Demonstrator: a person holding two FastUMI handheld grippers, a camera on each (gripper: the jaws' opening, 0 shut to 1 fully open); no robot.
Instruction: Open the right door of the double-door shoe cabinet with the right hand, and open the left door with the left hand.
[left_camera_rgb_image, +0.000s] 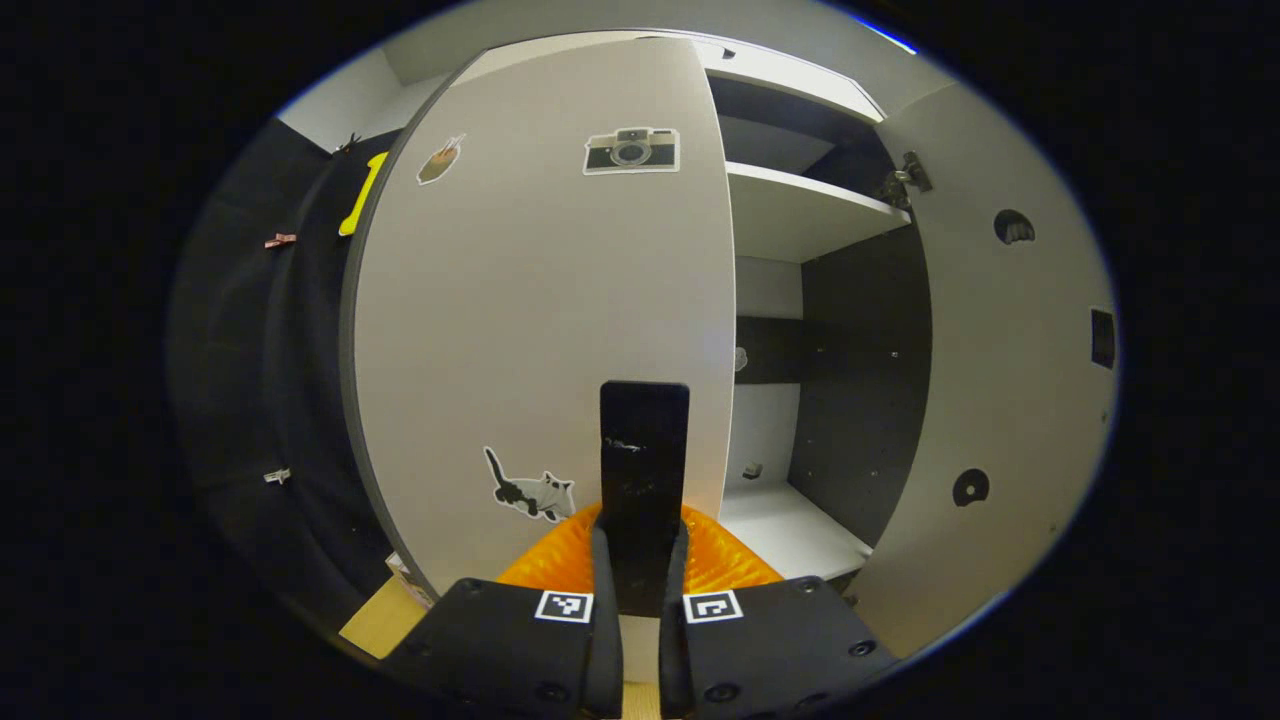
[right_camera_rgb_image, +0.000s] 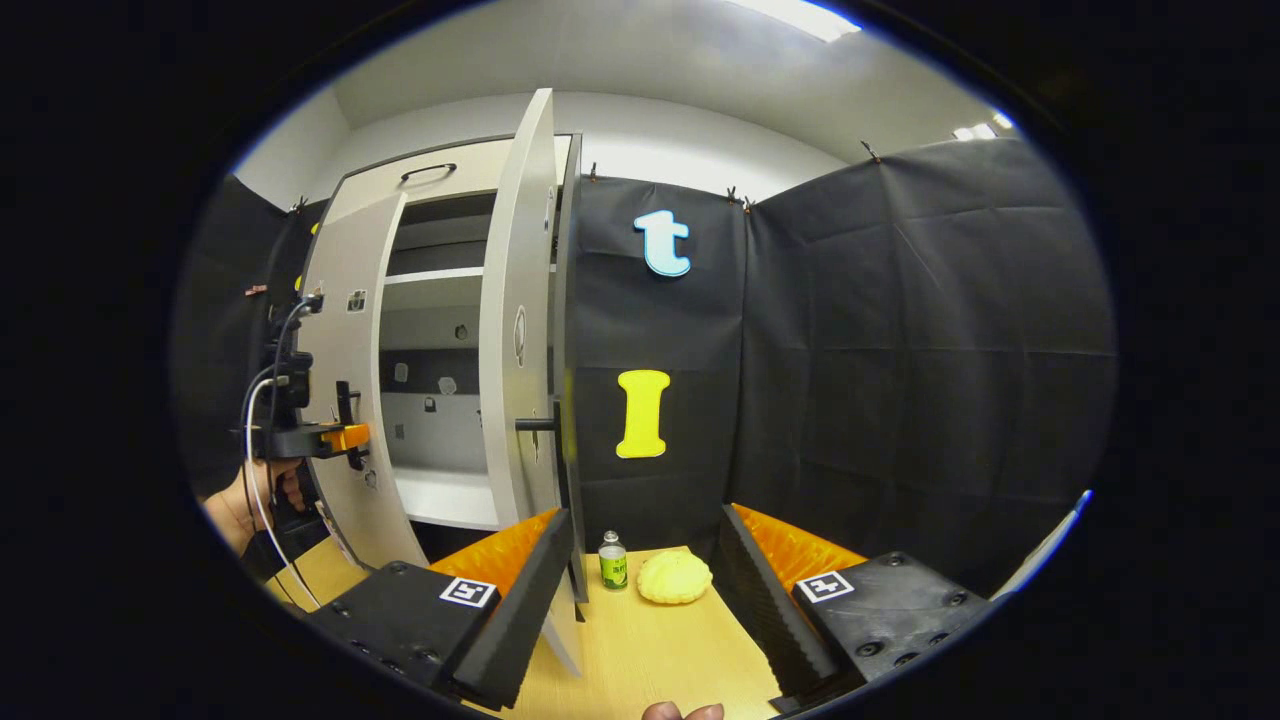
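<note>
Left gripper (left_camera_rgb_image: 640, 590) clamped, right gripper (right_camera_rgb_image: 640, 600) agape

Each gripper carries two black housing blocks with recessed screws and one square black-and-white marker per block. Ribbed orange parts sit behind the fingers. The left gripper (right_camera_rgb_image: 345, 437), seen from the right gripper view, has a black body, an orange front section and white and black cables (right_camera_rgb_image: 258, 420).

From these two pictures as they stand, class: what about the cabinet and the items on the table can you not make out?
- Left gripper view: the left door hides the cabinet's left half, and the left hand-held gripper covers the lower end of the black handle.
- Right gripper view: the small bottle label is too small to make out; the right door stands edge-on, hiding part of the shelves.
</note>
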